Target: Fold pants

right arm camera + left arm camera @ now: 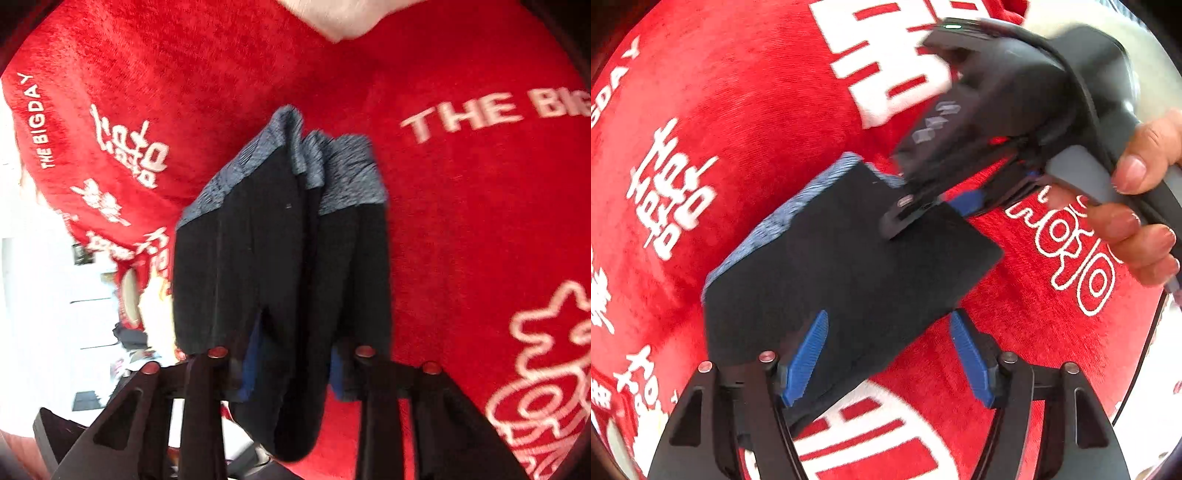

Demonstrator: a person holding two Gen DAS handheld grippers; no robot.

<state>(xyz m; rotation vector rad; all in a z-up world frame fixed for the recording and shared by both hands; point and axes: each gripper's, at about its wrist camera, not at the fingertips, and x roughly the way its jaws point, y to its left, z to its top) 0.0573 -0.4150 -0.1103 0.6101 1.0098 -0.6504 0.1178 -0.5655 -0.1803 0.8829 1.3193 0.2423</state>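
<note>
The pants [849, 266] are black with a grey-blue waistband and lie folded into a small rectangle on the red blanket [746, 110]. My left gripper [890, 354] is open, its blue pads on either side of the near corner. The right gripper [923, 210] comes in from the upper right, a hand on its handle, its tip on the pants' far edge. In the right wrist view the pants [288, 258] hang bunched between the fingers of my right gripper [291, 365], which is closed on the black fabric; the blue pads are mostly hidden by cloth.
The red blanket [461, 221] with white lettering covers the surface. Its left edge drops off to a bright room with furniture [55, 295]. A pale corner [340, 18] shows at the top beyond the blanket.
</note>
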